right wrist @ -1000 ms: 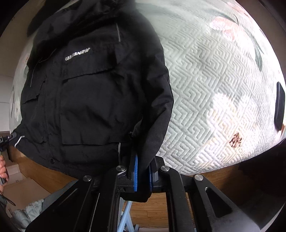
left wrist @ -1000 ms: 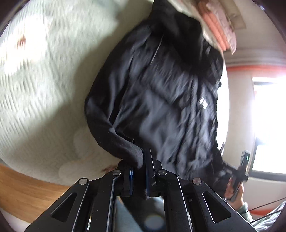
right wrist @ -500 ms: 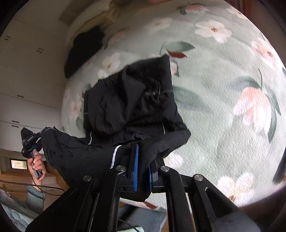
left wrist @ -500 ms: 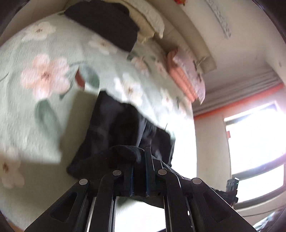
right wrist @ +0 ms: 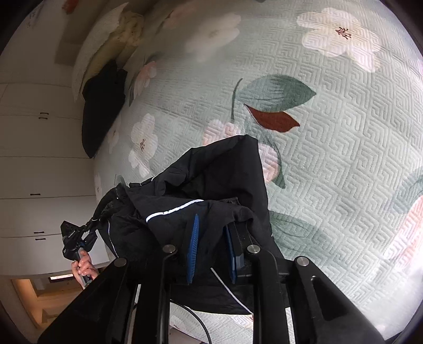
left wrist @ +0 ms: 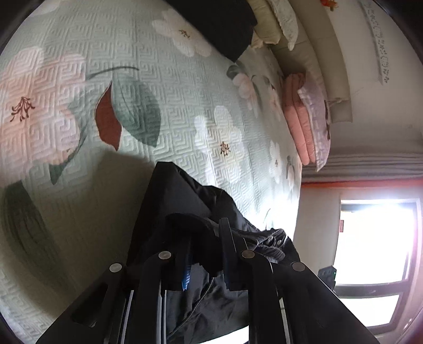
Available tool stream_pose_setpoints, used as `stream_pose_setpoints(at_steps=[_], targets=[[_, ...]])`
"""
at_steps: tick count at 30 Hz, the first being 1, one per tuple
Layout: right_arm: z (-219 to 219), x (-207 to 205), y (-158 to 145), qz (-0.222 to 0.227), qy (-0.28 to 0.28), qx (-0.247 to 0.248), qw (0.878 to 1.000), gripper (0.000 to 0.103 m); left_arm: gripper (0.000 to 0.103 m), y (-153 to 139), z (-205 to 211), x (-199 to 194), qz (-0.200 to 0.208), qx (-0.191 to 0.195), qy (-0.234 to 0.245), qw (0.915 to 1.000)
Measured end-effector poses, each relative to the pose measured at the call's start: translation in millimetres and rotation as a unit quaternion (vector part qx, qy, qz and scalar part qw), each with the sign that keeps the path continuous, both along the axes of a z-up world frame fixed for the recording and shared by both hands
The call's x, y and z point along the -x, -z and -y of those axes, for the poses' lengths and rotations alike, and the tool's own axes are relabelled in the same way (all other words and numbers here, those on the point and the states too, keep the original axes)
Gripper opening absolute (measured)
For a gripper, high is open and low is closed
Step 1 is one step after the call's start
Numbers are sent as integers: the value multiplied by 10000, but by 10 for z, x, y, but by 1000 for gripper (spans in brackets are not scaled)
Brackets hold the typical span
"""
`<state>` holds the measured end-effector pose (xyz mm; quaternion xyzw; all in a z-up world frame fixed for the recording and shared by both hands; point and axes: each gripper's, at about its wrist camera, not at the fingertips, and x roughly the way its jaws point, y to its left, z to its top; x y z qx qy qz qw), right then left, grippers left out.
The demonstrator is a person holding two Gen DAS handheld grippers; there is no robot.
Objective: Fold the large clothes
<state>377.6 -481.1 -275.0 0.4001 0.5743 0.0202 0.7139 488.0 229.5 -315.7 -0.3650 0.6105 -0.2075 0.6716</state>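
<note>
Black jacket (right wrist: 211, 172) lies bunched on the floral quilt (right wrist: 343, 132); left gripper (left wrist: 203, 251) and right gripper (right wrist: 211, 248) both stand parted, cloth draped loosely between their fingers.

The black jacket (left wrist: 185, 201) covers the left gripper's (left wrist: 205, 254) fingertips and runs off the wrist view's edge at 6 o'clock, the dark folded garment (left wrist: 219, 23) is cropped at 12 o'clock, and the window (left wrist: 375, 243) is blown out white.
</note>
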Motion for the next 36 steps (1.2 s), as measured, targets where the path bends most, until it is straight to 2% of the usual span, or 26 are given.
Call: stream_pose_setpoints(at_steps=[1,2,3,5,7,9,11,13,15,18,19,22,26,29,33,36], targets=[[91,102,-64,-16,21,116,9999,35,22,-26,-53,-1,-46,-60,252,9997],[160,165,-138,10,76,247,9997,46,28,-81,-108,14,-41,-175,409,9990],[206,240,-203,63,122,371,9992,50,45,-140,-180,17,-22,-363,537,9979],[247,336,-307,121,120,711,9973,54,58,-305,-404,4,75,-869,628,9942],[198,350,-303,170,64,953,9953,57,59,-480,-607,-10,290,-1158,511,9915],[78,280,-215,225,-24,1017,9946,65,65,-556,-675,-25,412,-1075,500,9921],[-79,139,-88,302,-232,1245,9915,66,68,-551,-606,-7,504,-910,586,9929],[-253,-19,1,419,-532,1622,9844,66,68,-442,-377,28,523,-1010,817,9902],[-423,-187,104,509,-894,2086,9726,66,68,-282,-105,29,571,-1395,1128,9821],[-653,-371,179,669,-1504,2771,9467,67,68,-180,216,33,1000,-1950,1516,9638],[-701,-416,215,702,-1658,2875,9407,68,68,-176,281,35,1136,-1941,1615,9609],[-724,-491,311,793,-1860,2863,9366,68,68,-102,387,14,1106,-1425,1814,9667],[-624,-527,439,821,-1847,2576,9449,68,68,109,448,-181,1030,-1311,1805,9693],[-572,-549,499,857,-1804,2424,9494,68,69,261,504,-319,841,-880,1937,9735],[-565,-635,569,930,-1866,2302,9505,68,69,367,673,-358,822,-1138,2193,9655],[-538,-712,644,950,-1817,1921,9597,68,69,379,675,-349,875,-1045,2155,9670]])
